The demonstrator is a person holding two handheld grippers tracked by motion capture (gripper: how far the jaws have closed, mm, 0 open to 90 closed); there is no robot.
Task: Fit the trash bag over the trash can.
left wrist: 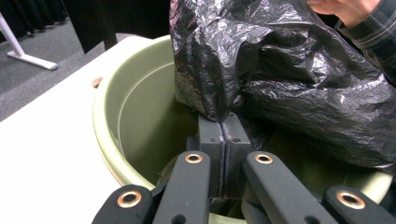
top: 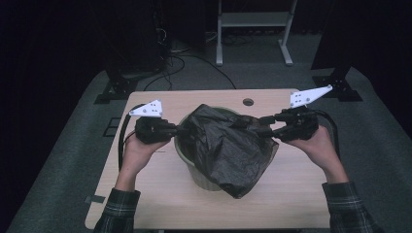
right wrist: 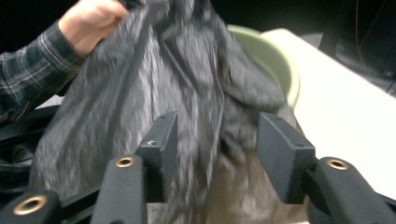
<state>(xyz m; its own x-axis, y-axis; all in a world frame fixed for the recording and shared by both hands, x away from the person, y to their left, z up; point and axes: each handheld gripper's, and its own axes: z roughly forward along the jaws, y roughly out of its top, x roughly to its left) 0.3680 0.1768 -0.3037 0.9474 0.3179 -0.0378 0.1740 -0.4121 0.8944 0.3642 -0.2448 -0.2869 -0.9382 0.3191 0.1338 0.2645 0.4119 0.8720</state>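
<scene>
Left gripper at the bin's left rim, jaws clamped together on the bag's edge. Bag heaped over the bin mid-worktop, spilling over the near right side. Right gripper at the right rim, jaws apart, loose film between them, unpinched.

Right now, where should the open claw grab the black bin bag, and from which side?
Judging by its pose, grab the loose crumpled edge of the black bin bag from the right, over the green bin's rim. The right claw already straddles that thin fold, while the left claw pinches the opposite edge.
</scene>
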